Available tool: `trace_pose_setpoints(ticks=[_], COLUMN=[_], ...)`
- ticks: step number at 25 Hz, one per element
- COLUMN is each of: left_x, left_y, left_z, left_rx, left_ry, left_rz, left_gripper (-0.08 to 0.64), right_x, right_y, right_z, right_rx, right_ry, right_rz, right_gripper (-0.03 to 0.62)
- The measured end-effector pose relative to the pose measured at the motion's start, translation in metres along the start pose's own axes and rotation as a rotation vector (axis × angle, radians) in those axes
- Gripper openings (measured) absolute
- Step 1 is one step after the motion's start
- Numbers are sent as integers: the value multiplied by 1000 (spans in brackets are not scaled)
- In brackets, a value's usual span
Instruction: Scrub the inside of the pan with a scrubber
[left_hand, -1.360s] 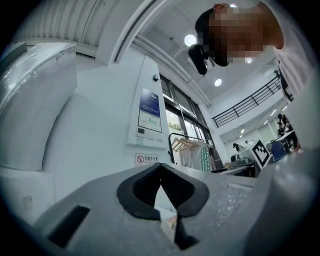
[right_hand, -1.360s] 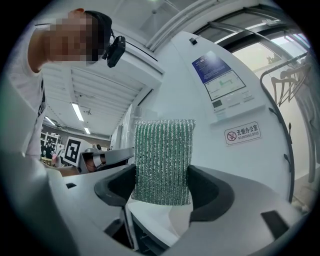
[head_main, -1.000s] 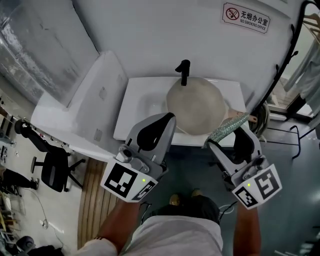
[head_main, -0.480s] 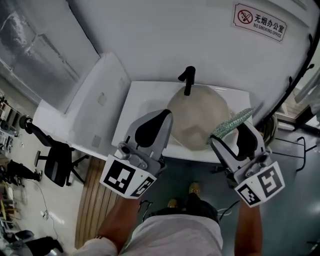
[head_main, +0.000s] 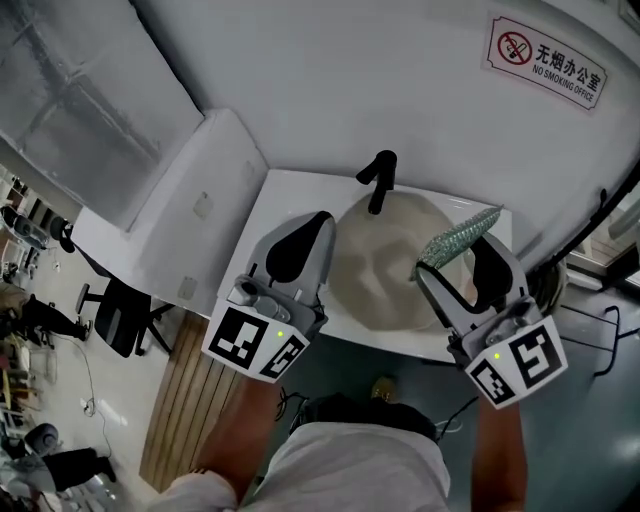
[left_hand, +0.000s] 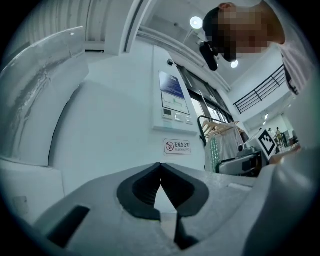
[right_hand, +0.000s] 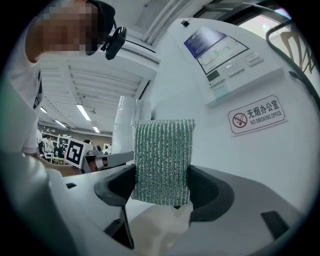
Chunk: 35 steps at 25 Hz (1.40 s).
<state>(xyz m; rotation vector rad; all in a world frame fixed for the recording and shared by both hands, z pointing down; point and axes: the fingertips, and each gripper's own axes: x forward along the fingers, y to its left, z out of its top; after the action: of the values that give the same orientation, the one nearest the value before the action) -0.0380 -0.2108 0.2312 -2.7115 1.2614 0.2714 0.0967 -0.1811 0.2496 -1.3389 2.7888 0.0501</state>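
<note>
A beige pan lies in the white sink, under the black faucet. My right gripper is shut on a green glittery scrubber, which hangs above the pan's right side. In the right gripper view the scrubber stands upright, pinched between both jaws of my right gripper, with a bit of the pan below. My left gripper hovers over the pan's left rim, shut and holding nothing. In the left gripper view my left gripper has its tips together and points at the wall.
A white slanted panel adjoins the sink on the left. A no-smoking sign hangs on the wall behind. On the floor are a wooden slat mat and an office chair. A black rack stands to the right.
Both grippers have moved forward over the sink. The scrubber went from the sink's front edge to above the pan's right side. The head view shifted, and the pan's handle is hidden.
</note>
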Motion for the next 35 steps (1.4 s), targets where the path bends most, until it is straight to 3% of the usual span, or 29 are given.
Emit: trace_pose_setpoints(ticks=[7, 12, 17, 20, 27, 35], left_x=[18, 25, 25, 22, 6, -8], left_y=[11, 31, 46, 52, 60, 64], left_z=[-10, -34, -70, -99, -178, -234], left_rx=[23, 15, -20, -61, -155, -196], left_ry=[51, 143, 263, 351, 584, 742], left_rz=[26, 53, 58, 49, 39, 29], left_gripper=[15, 17, 26, 104, 172, 178], right_x=[27, 50, 71, 81, 101, 118], right_y=[-18, -17, -8, -6, 4, 15], right_z=[1, -13, -49, -77, -144, -209], right_rx=[-16, -26, -19, -13, 8, -29], right_ry=[16, 74, 203, 284, 486, 672], right_rz=[47, 62, 104, 116, 161, 205], right_gripper=[331, 331, 331, 331, 331, 331])
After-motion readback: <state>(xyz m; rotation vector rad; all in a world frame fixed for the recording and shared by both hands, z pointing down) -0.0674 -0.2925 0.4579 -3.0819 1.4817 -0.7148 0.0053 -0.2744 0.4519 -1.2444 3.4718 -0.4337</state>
